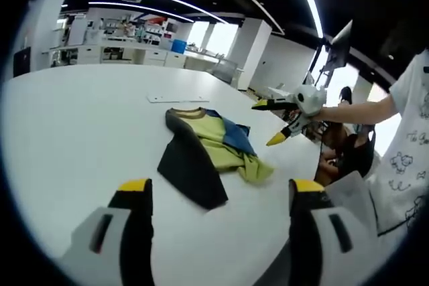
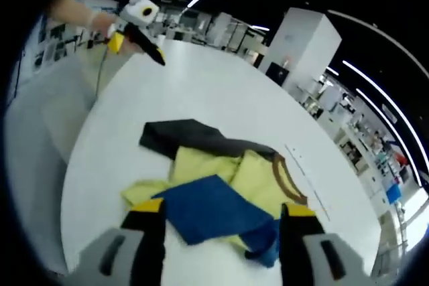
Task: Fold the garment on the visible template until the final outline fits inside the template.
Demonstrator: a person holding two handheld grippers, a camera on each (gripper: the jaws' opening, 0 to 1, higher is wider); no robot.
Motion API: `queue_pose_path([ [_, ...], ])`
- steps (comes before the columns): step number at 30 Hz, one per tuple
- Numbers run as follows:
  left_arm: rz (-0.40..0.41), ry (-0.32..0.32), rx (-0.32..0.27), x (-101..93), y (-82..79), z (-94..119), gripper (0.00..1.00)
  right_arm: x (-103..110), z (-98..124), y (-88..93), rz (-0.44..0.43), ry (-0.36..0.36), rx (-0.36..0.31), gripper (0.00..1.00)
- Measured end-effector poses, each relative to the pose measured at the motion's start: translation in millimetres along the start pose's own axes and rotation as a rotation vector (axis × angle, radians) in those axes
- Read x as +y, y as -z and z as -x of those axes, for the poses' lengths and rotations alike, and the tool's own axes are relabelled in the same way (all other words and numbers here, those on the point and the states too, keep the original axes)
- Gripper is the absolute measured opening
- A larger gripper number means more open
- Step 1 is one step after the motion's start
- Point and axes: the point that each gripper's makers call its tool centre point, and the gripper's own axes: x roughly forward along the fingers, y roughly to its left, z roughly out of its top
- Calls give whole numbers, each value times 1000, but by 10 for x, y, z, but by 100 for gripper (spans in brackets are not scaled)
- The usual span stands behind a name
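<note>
On the bench, left gripper view: the garment [image 1: 209, 150] lay crumpled on the white bench [image 1: 80, 118], a dark panel on one side, yellow and blue folds on the other.
Left gripper [image 1: 221, 195]: its yellow-tipped fingers were spread wide, holding nothing, short of the garment.
Right gripper [image 1: 287, 117]: held above the bench beside the garment, fingers parted, empty.
Template strip [image 1: 177, 98]: a thin pale strip lay flat beyond the collar.
Right gripper view, garment [image 2: 214, 199]: lay just ahead of the spread, empty fingers, blue fold nearest.
Left gripper [image 2: 137, 30]: raised over the far bench edge.
</note>
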Motion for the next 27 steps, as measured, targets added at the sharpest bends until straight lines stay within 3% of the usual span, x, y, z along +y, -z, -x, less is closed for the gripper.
queue_pose_path([
  [7, 1, 10, -6, -67, 3, -22, 80, 349, -116, 32, 31, -9, 4, 49],
  [11, -5, 17, -4, -99, 12, -24, 81, 526, -143, 25, -6, -30, 11, 35],
  [15, 3, 23, -17, -115, -8, -9, 81, 667, -179, 75, -14, -51, 26, 32],
  [18, 5, 23, -19, -125, -2, -4, 81, 707, -211, 121, -3, -35, 43, 21],
  [24, 19, 23, -30, -142, 25, -5, 81, 735, -283, 214, 27, -8, 85, 12],
  [27, 20, 26, -29, -150, 41, -4, 81, 766, -348, 256, -4, -5, 88, 10],
])
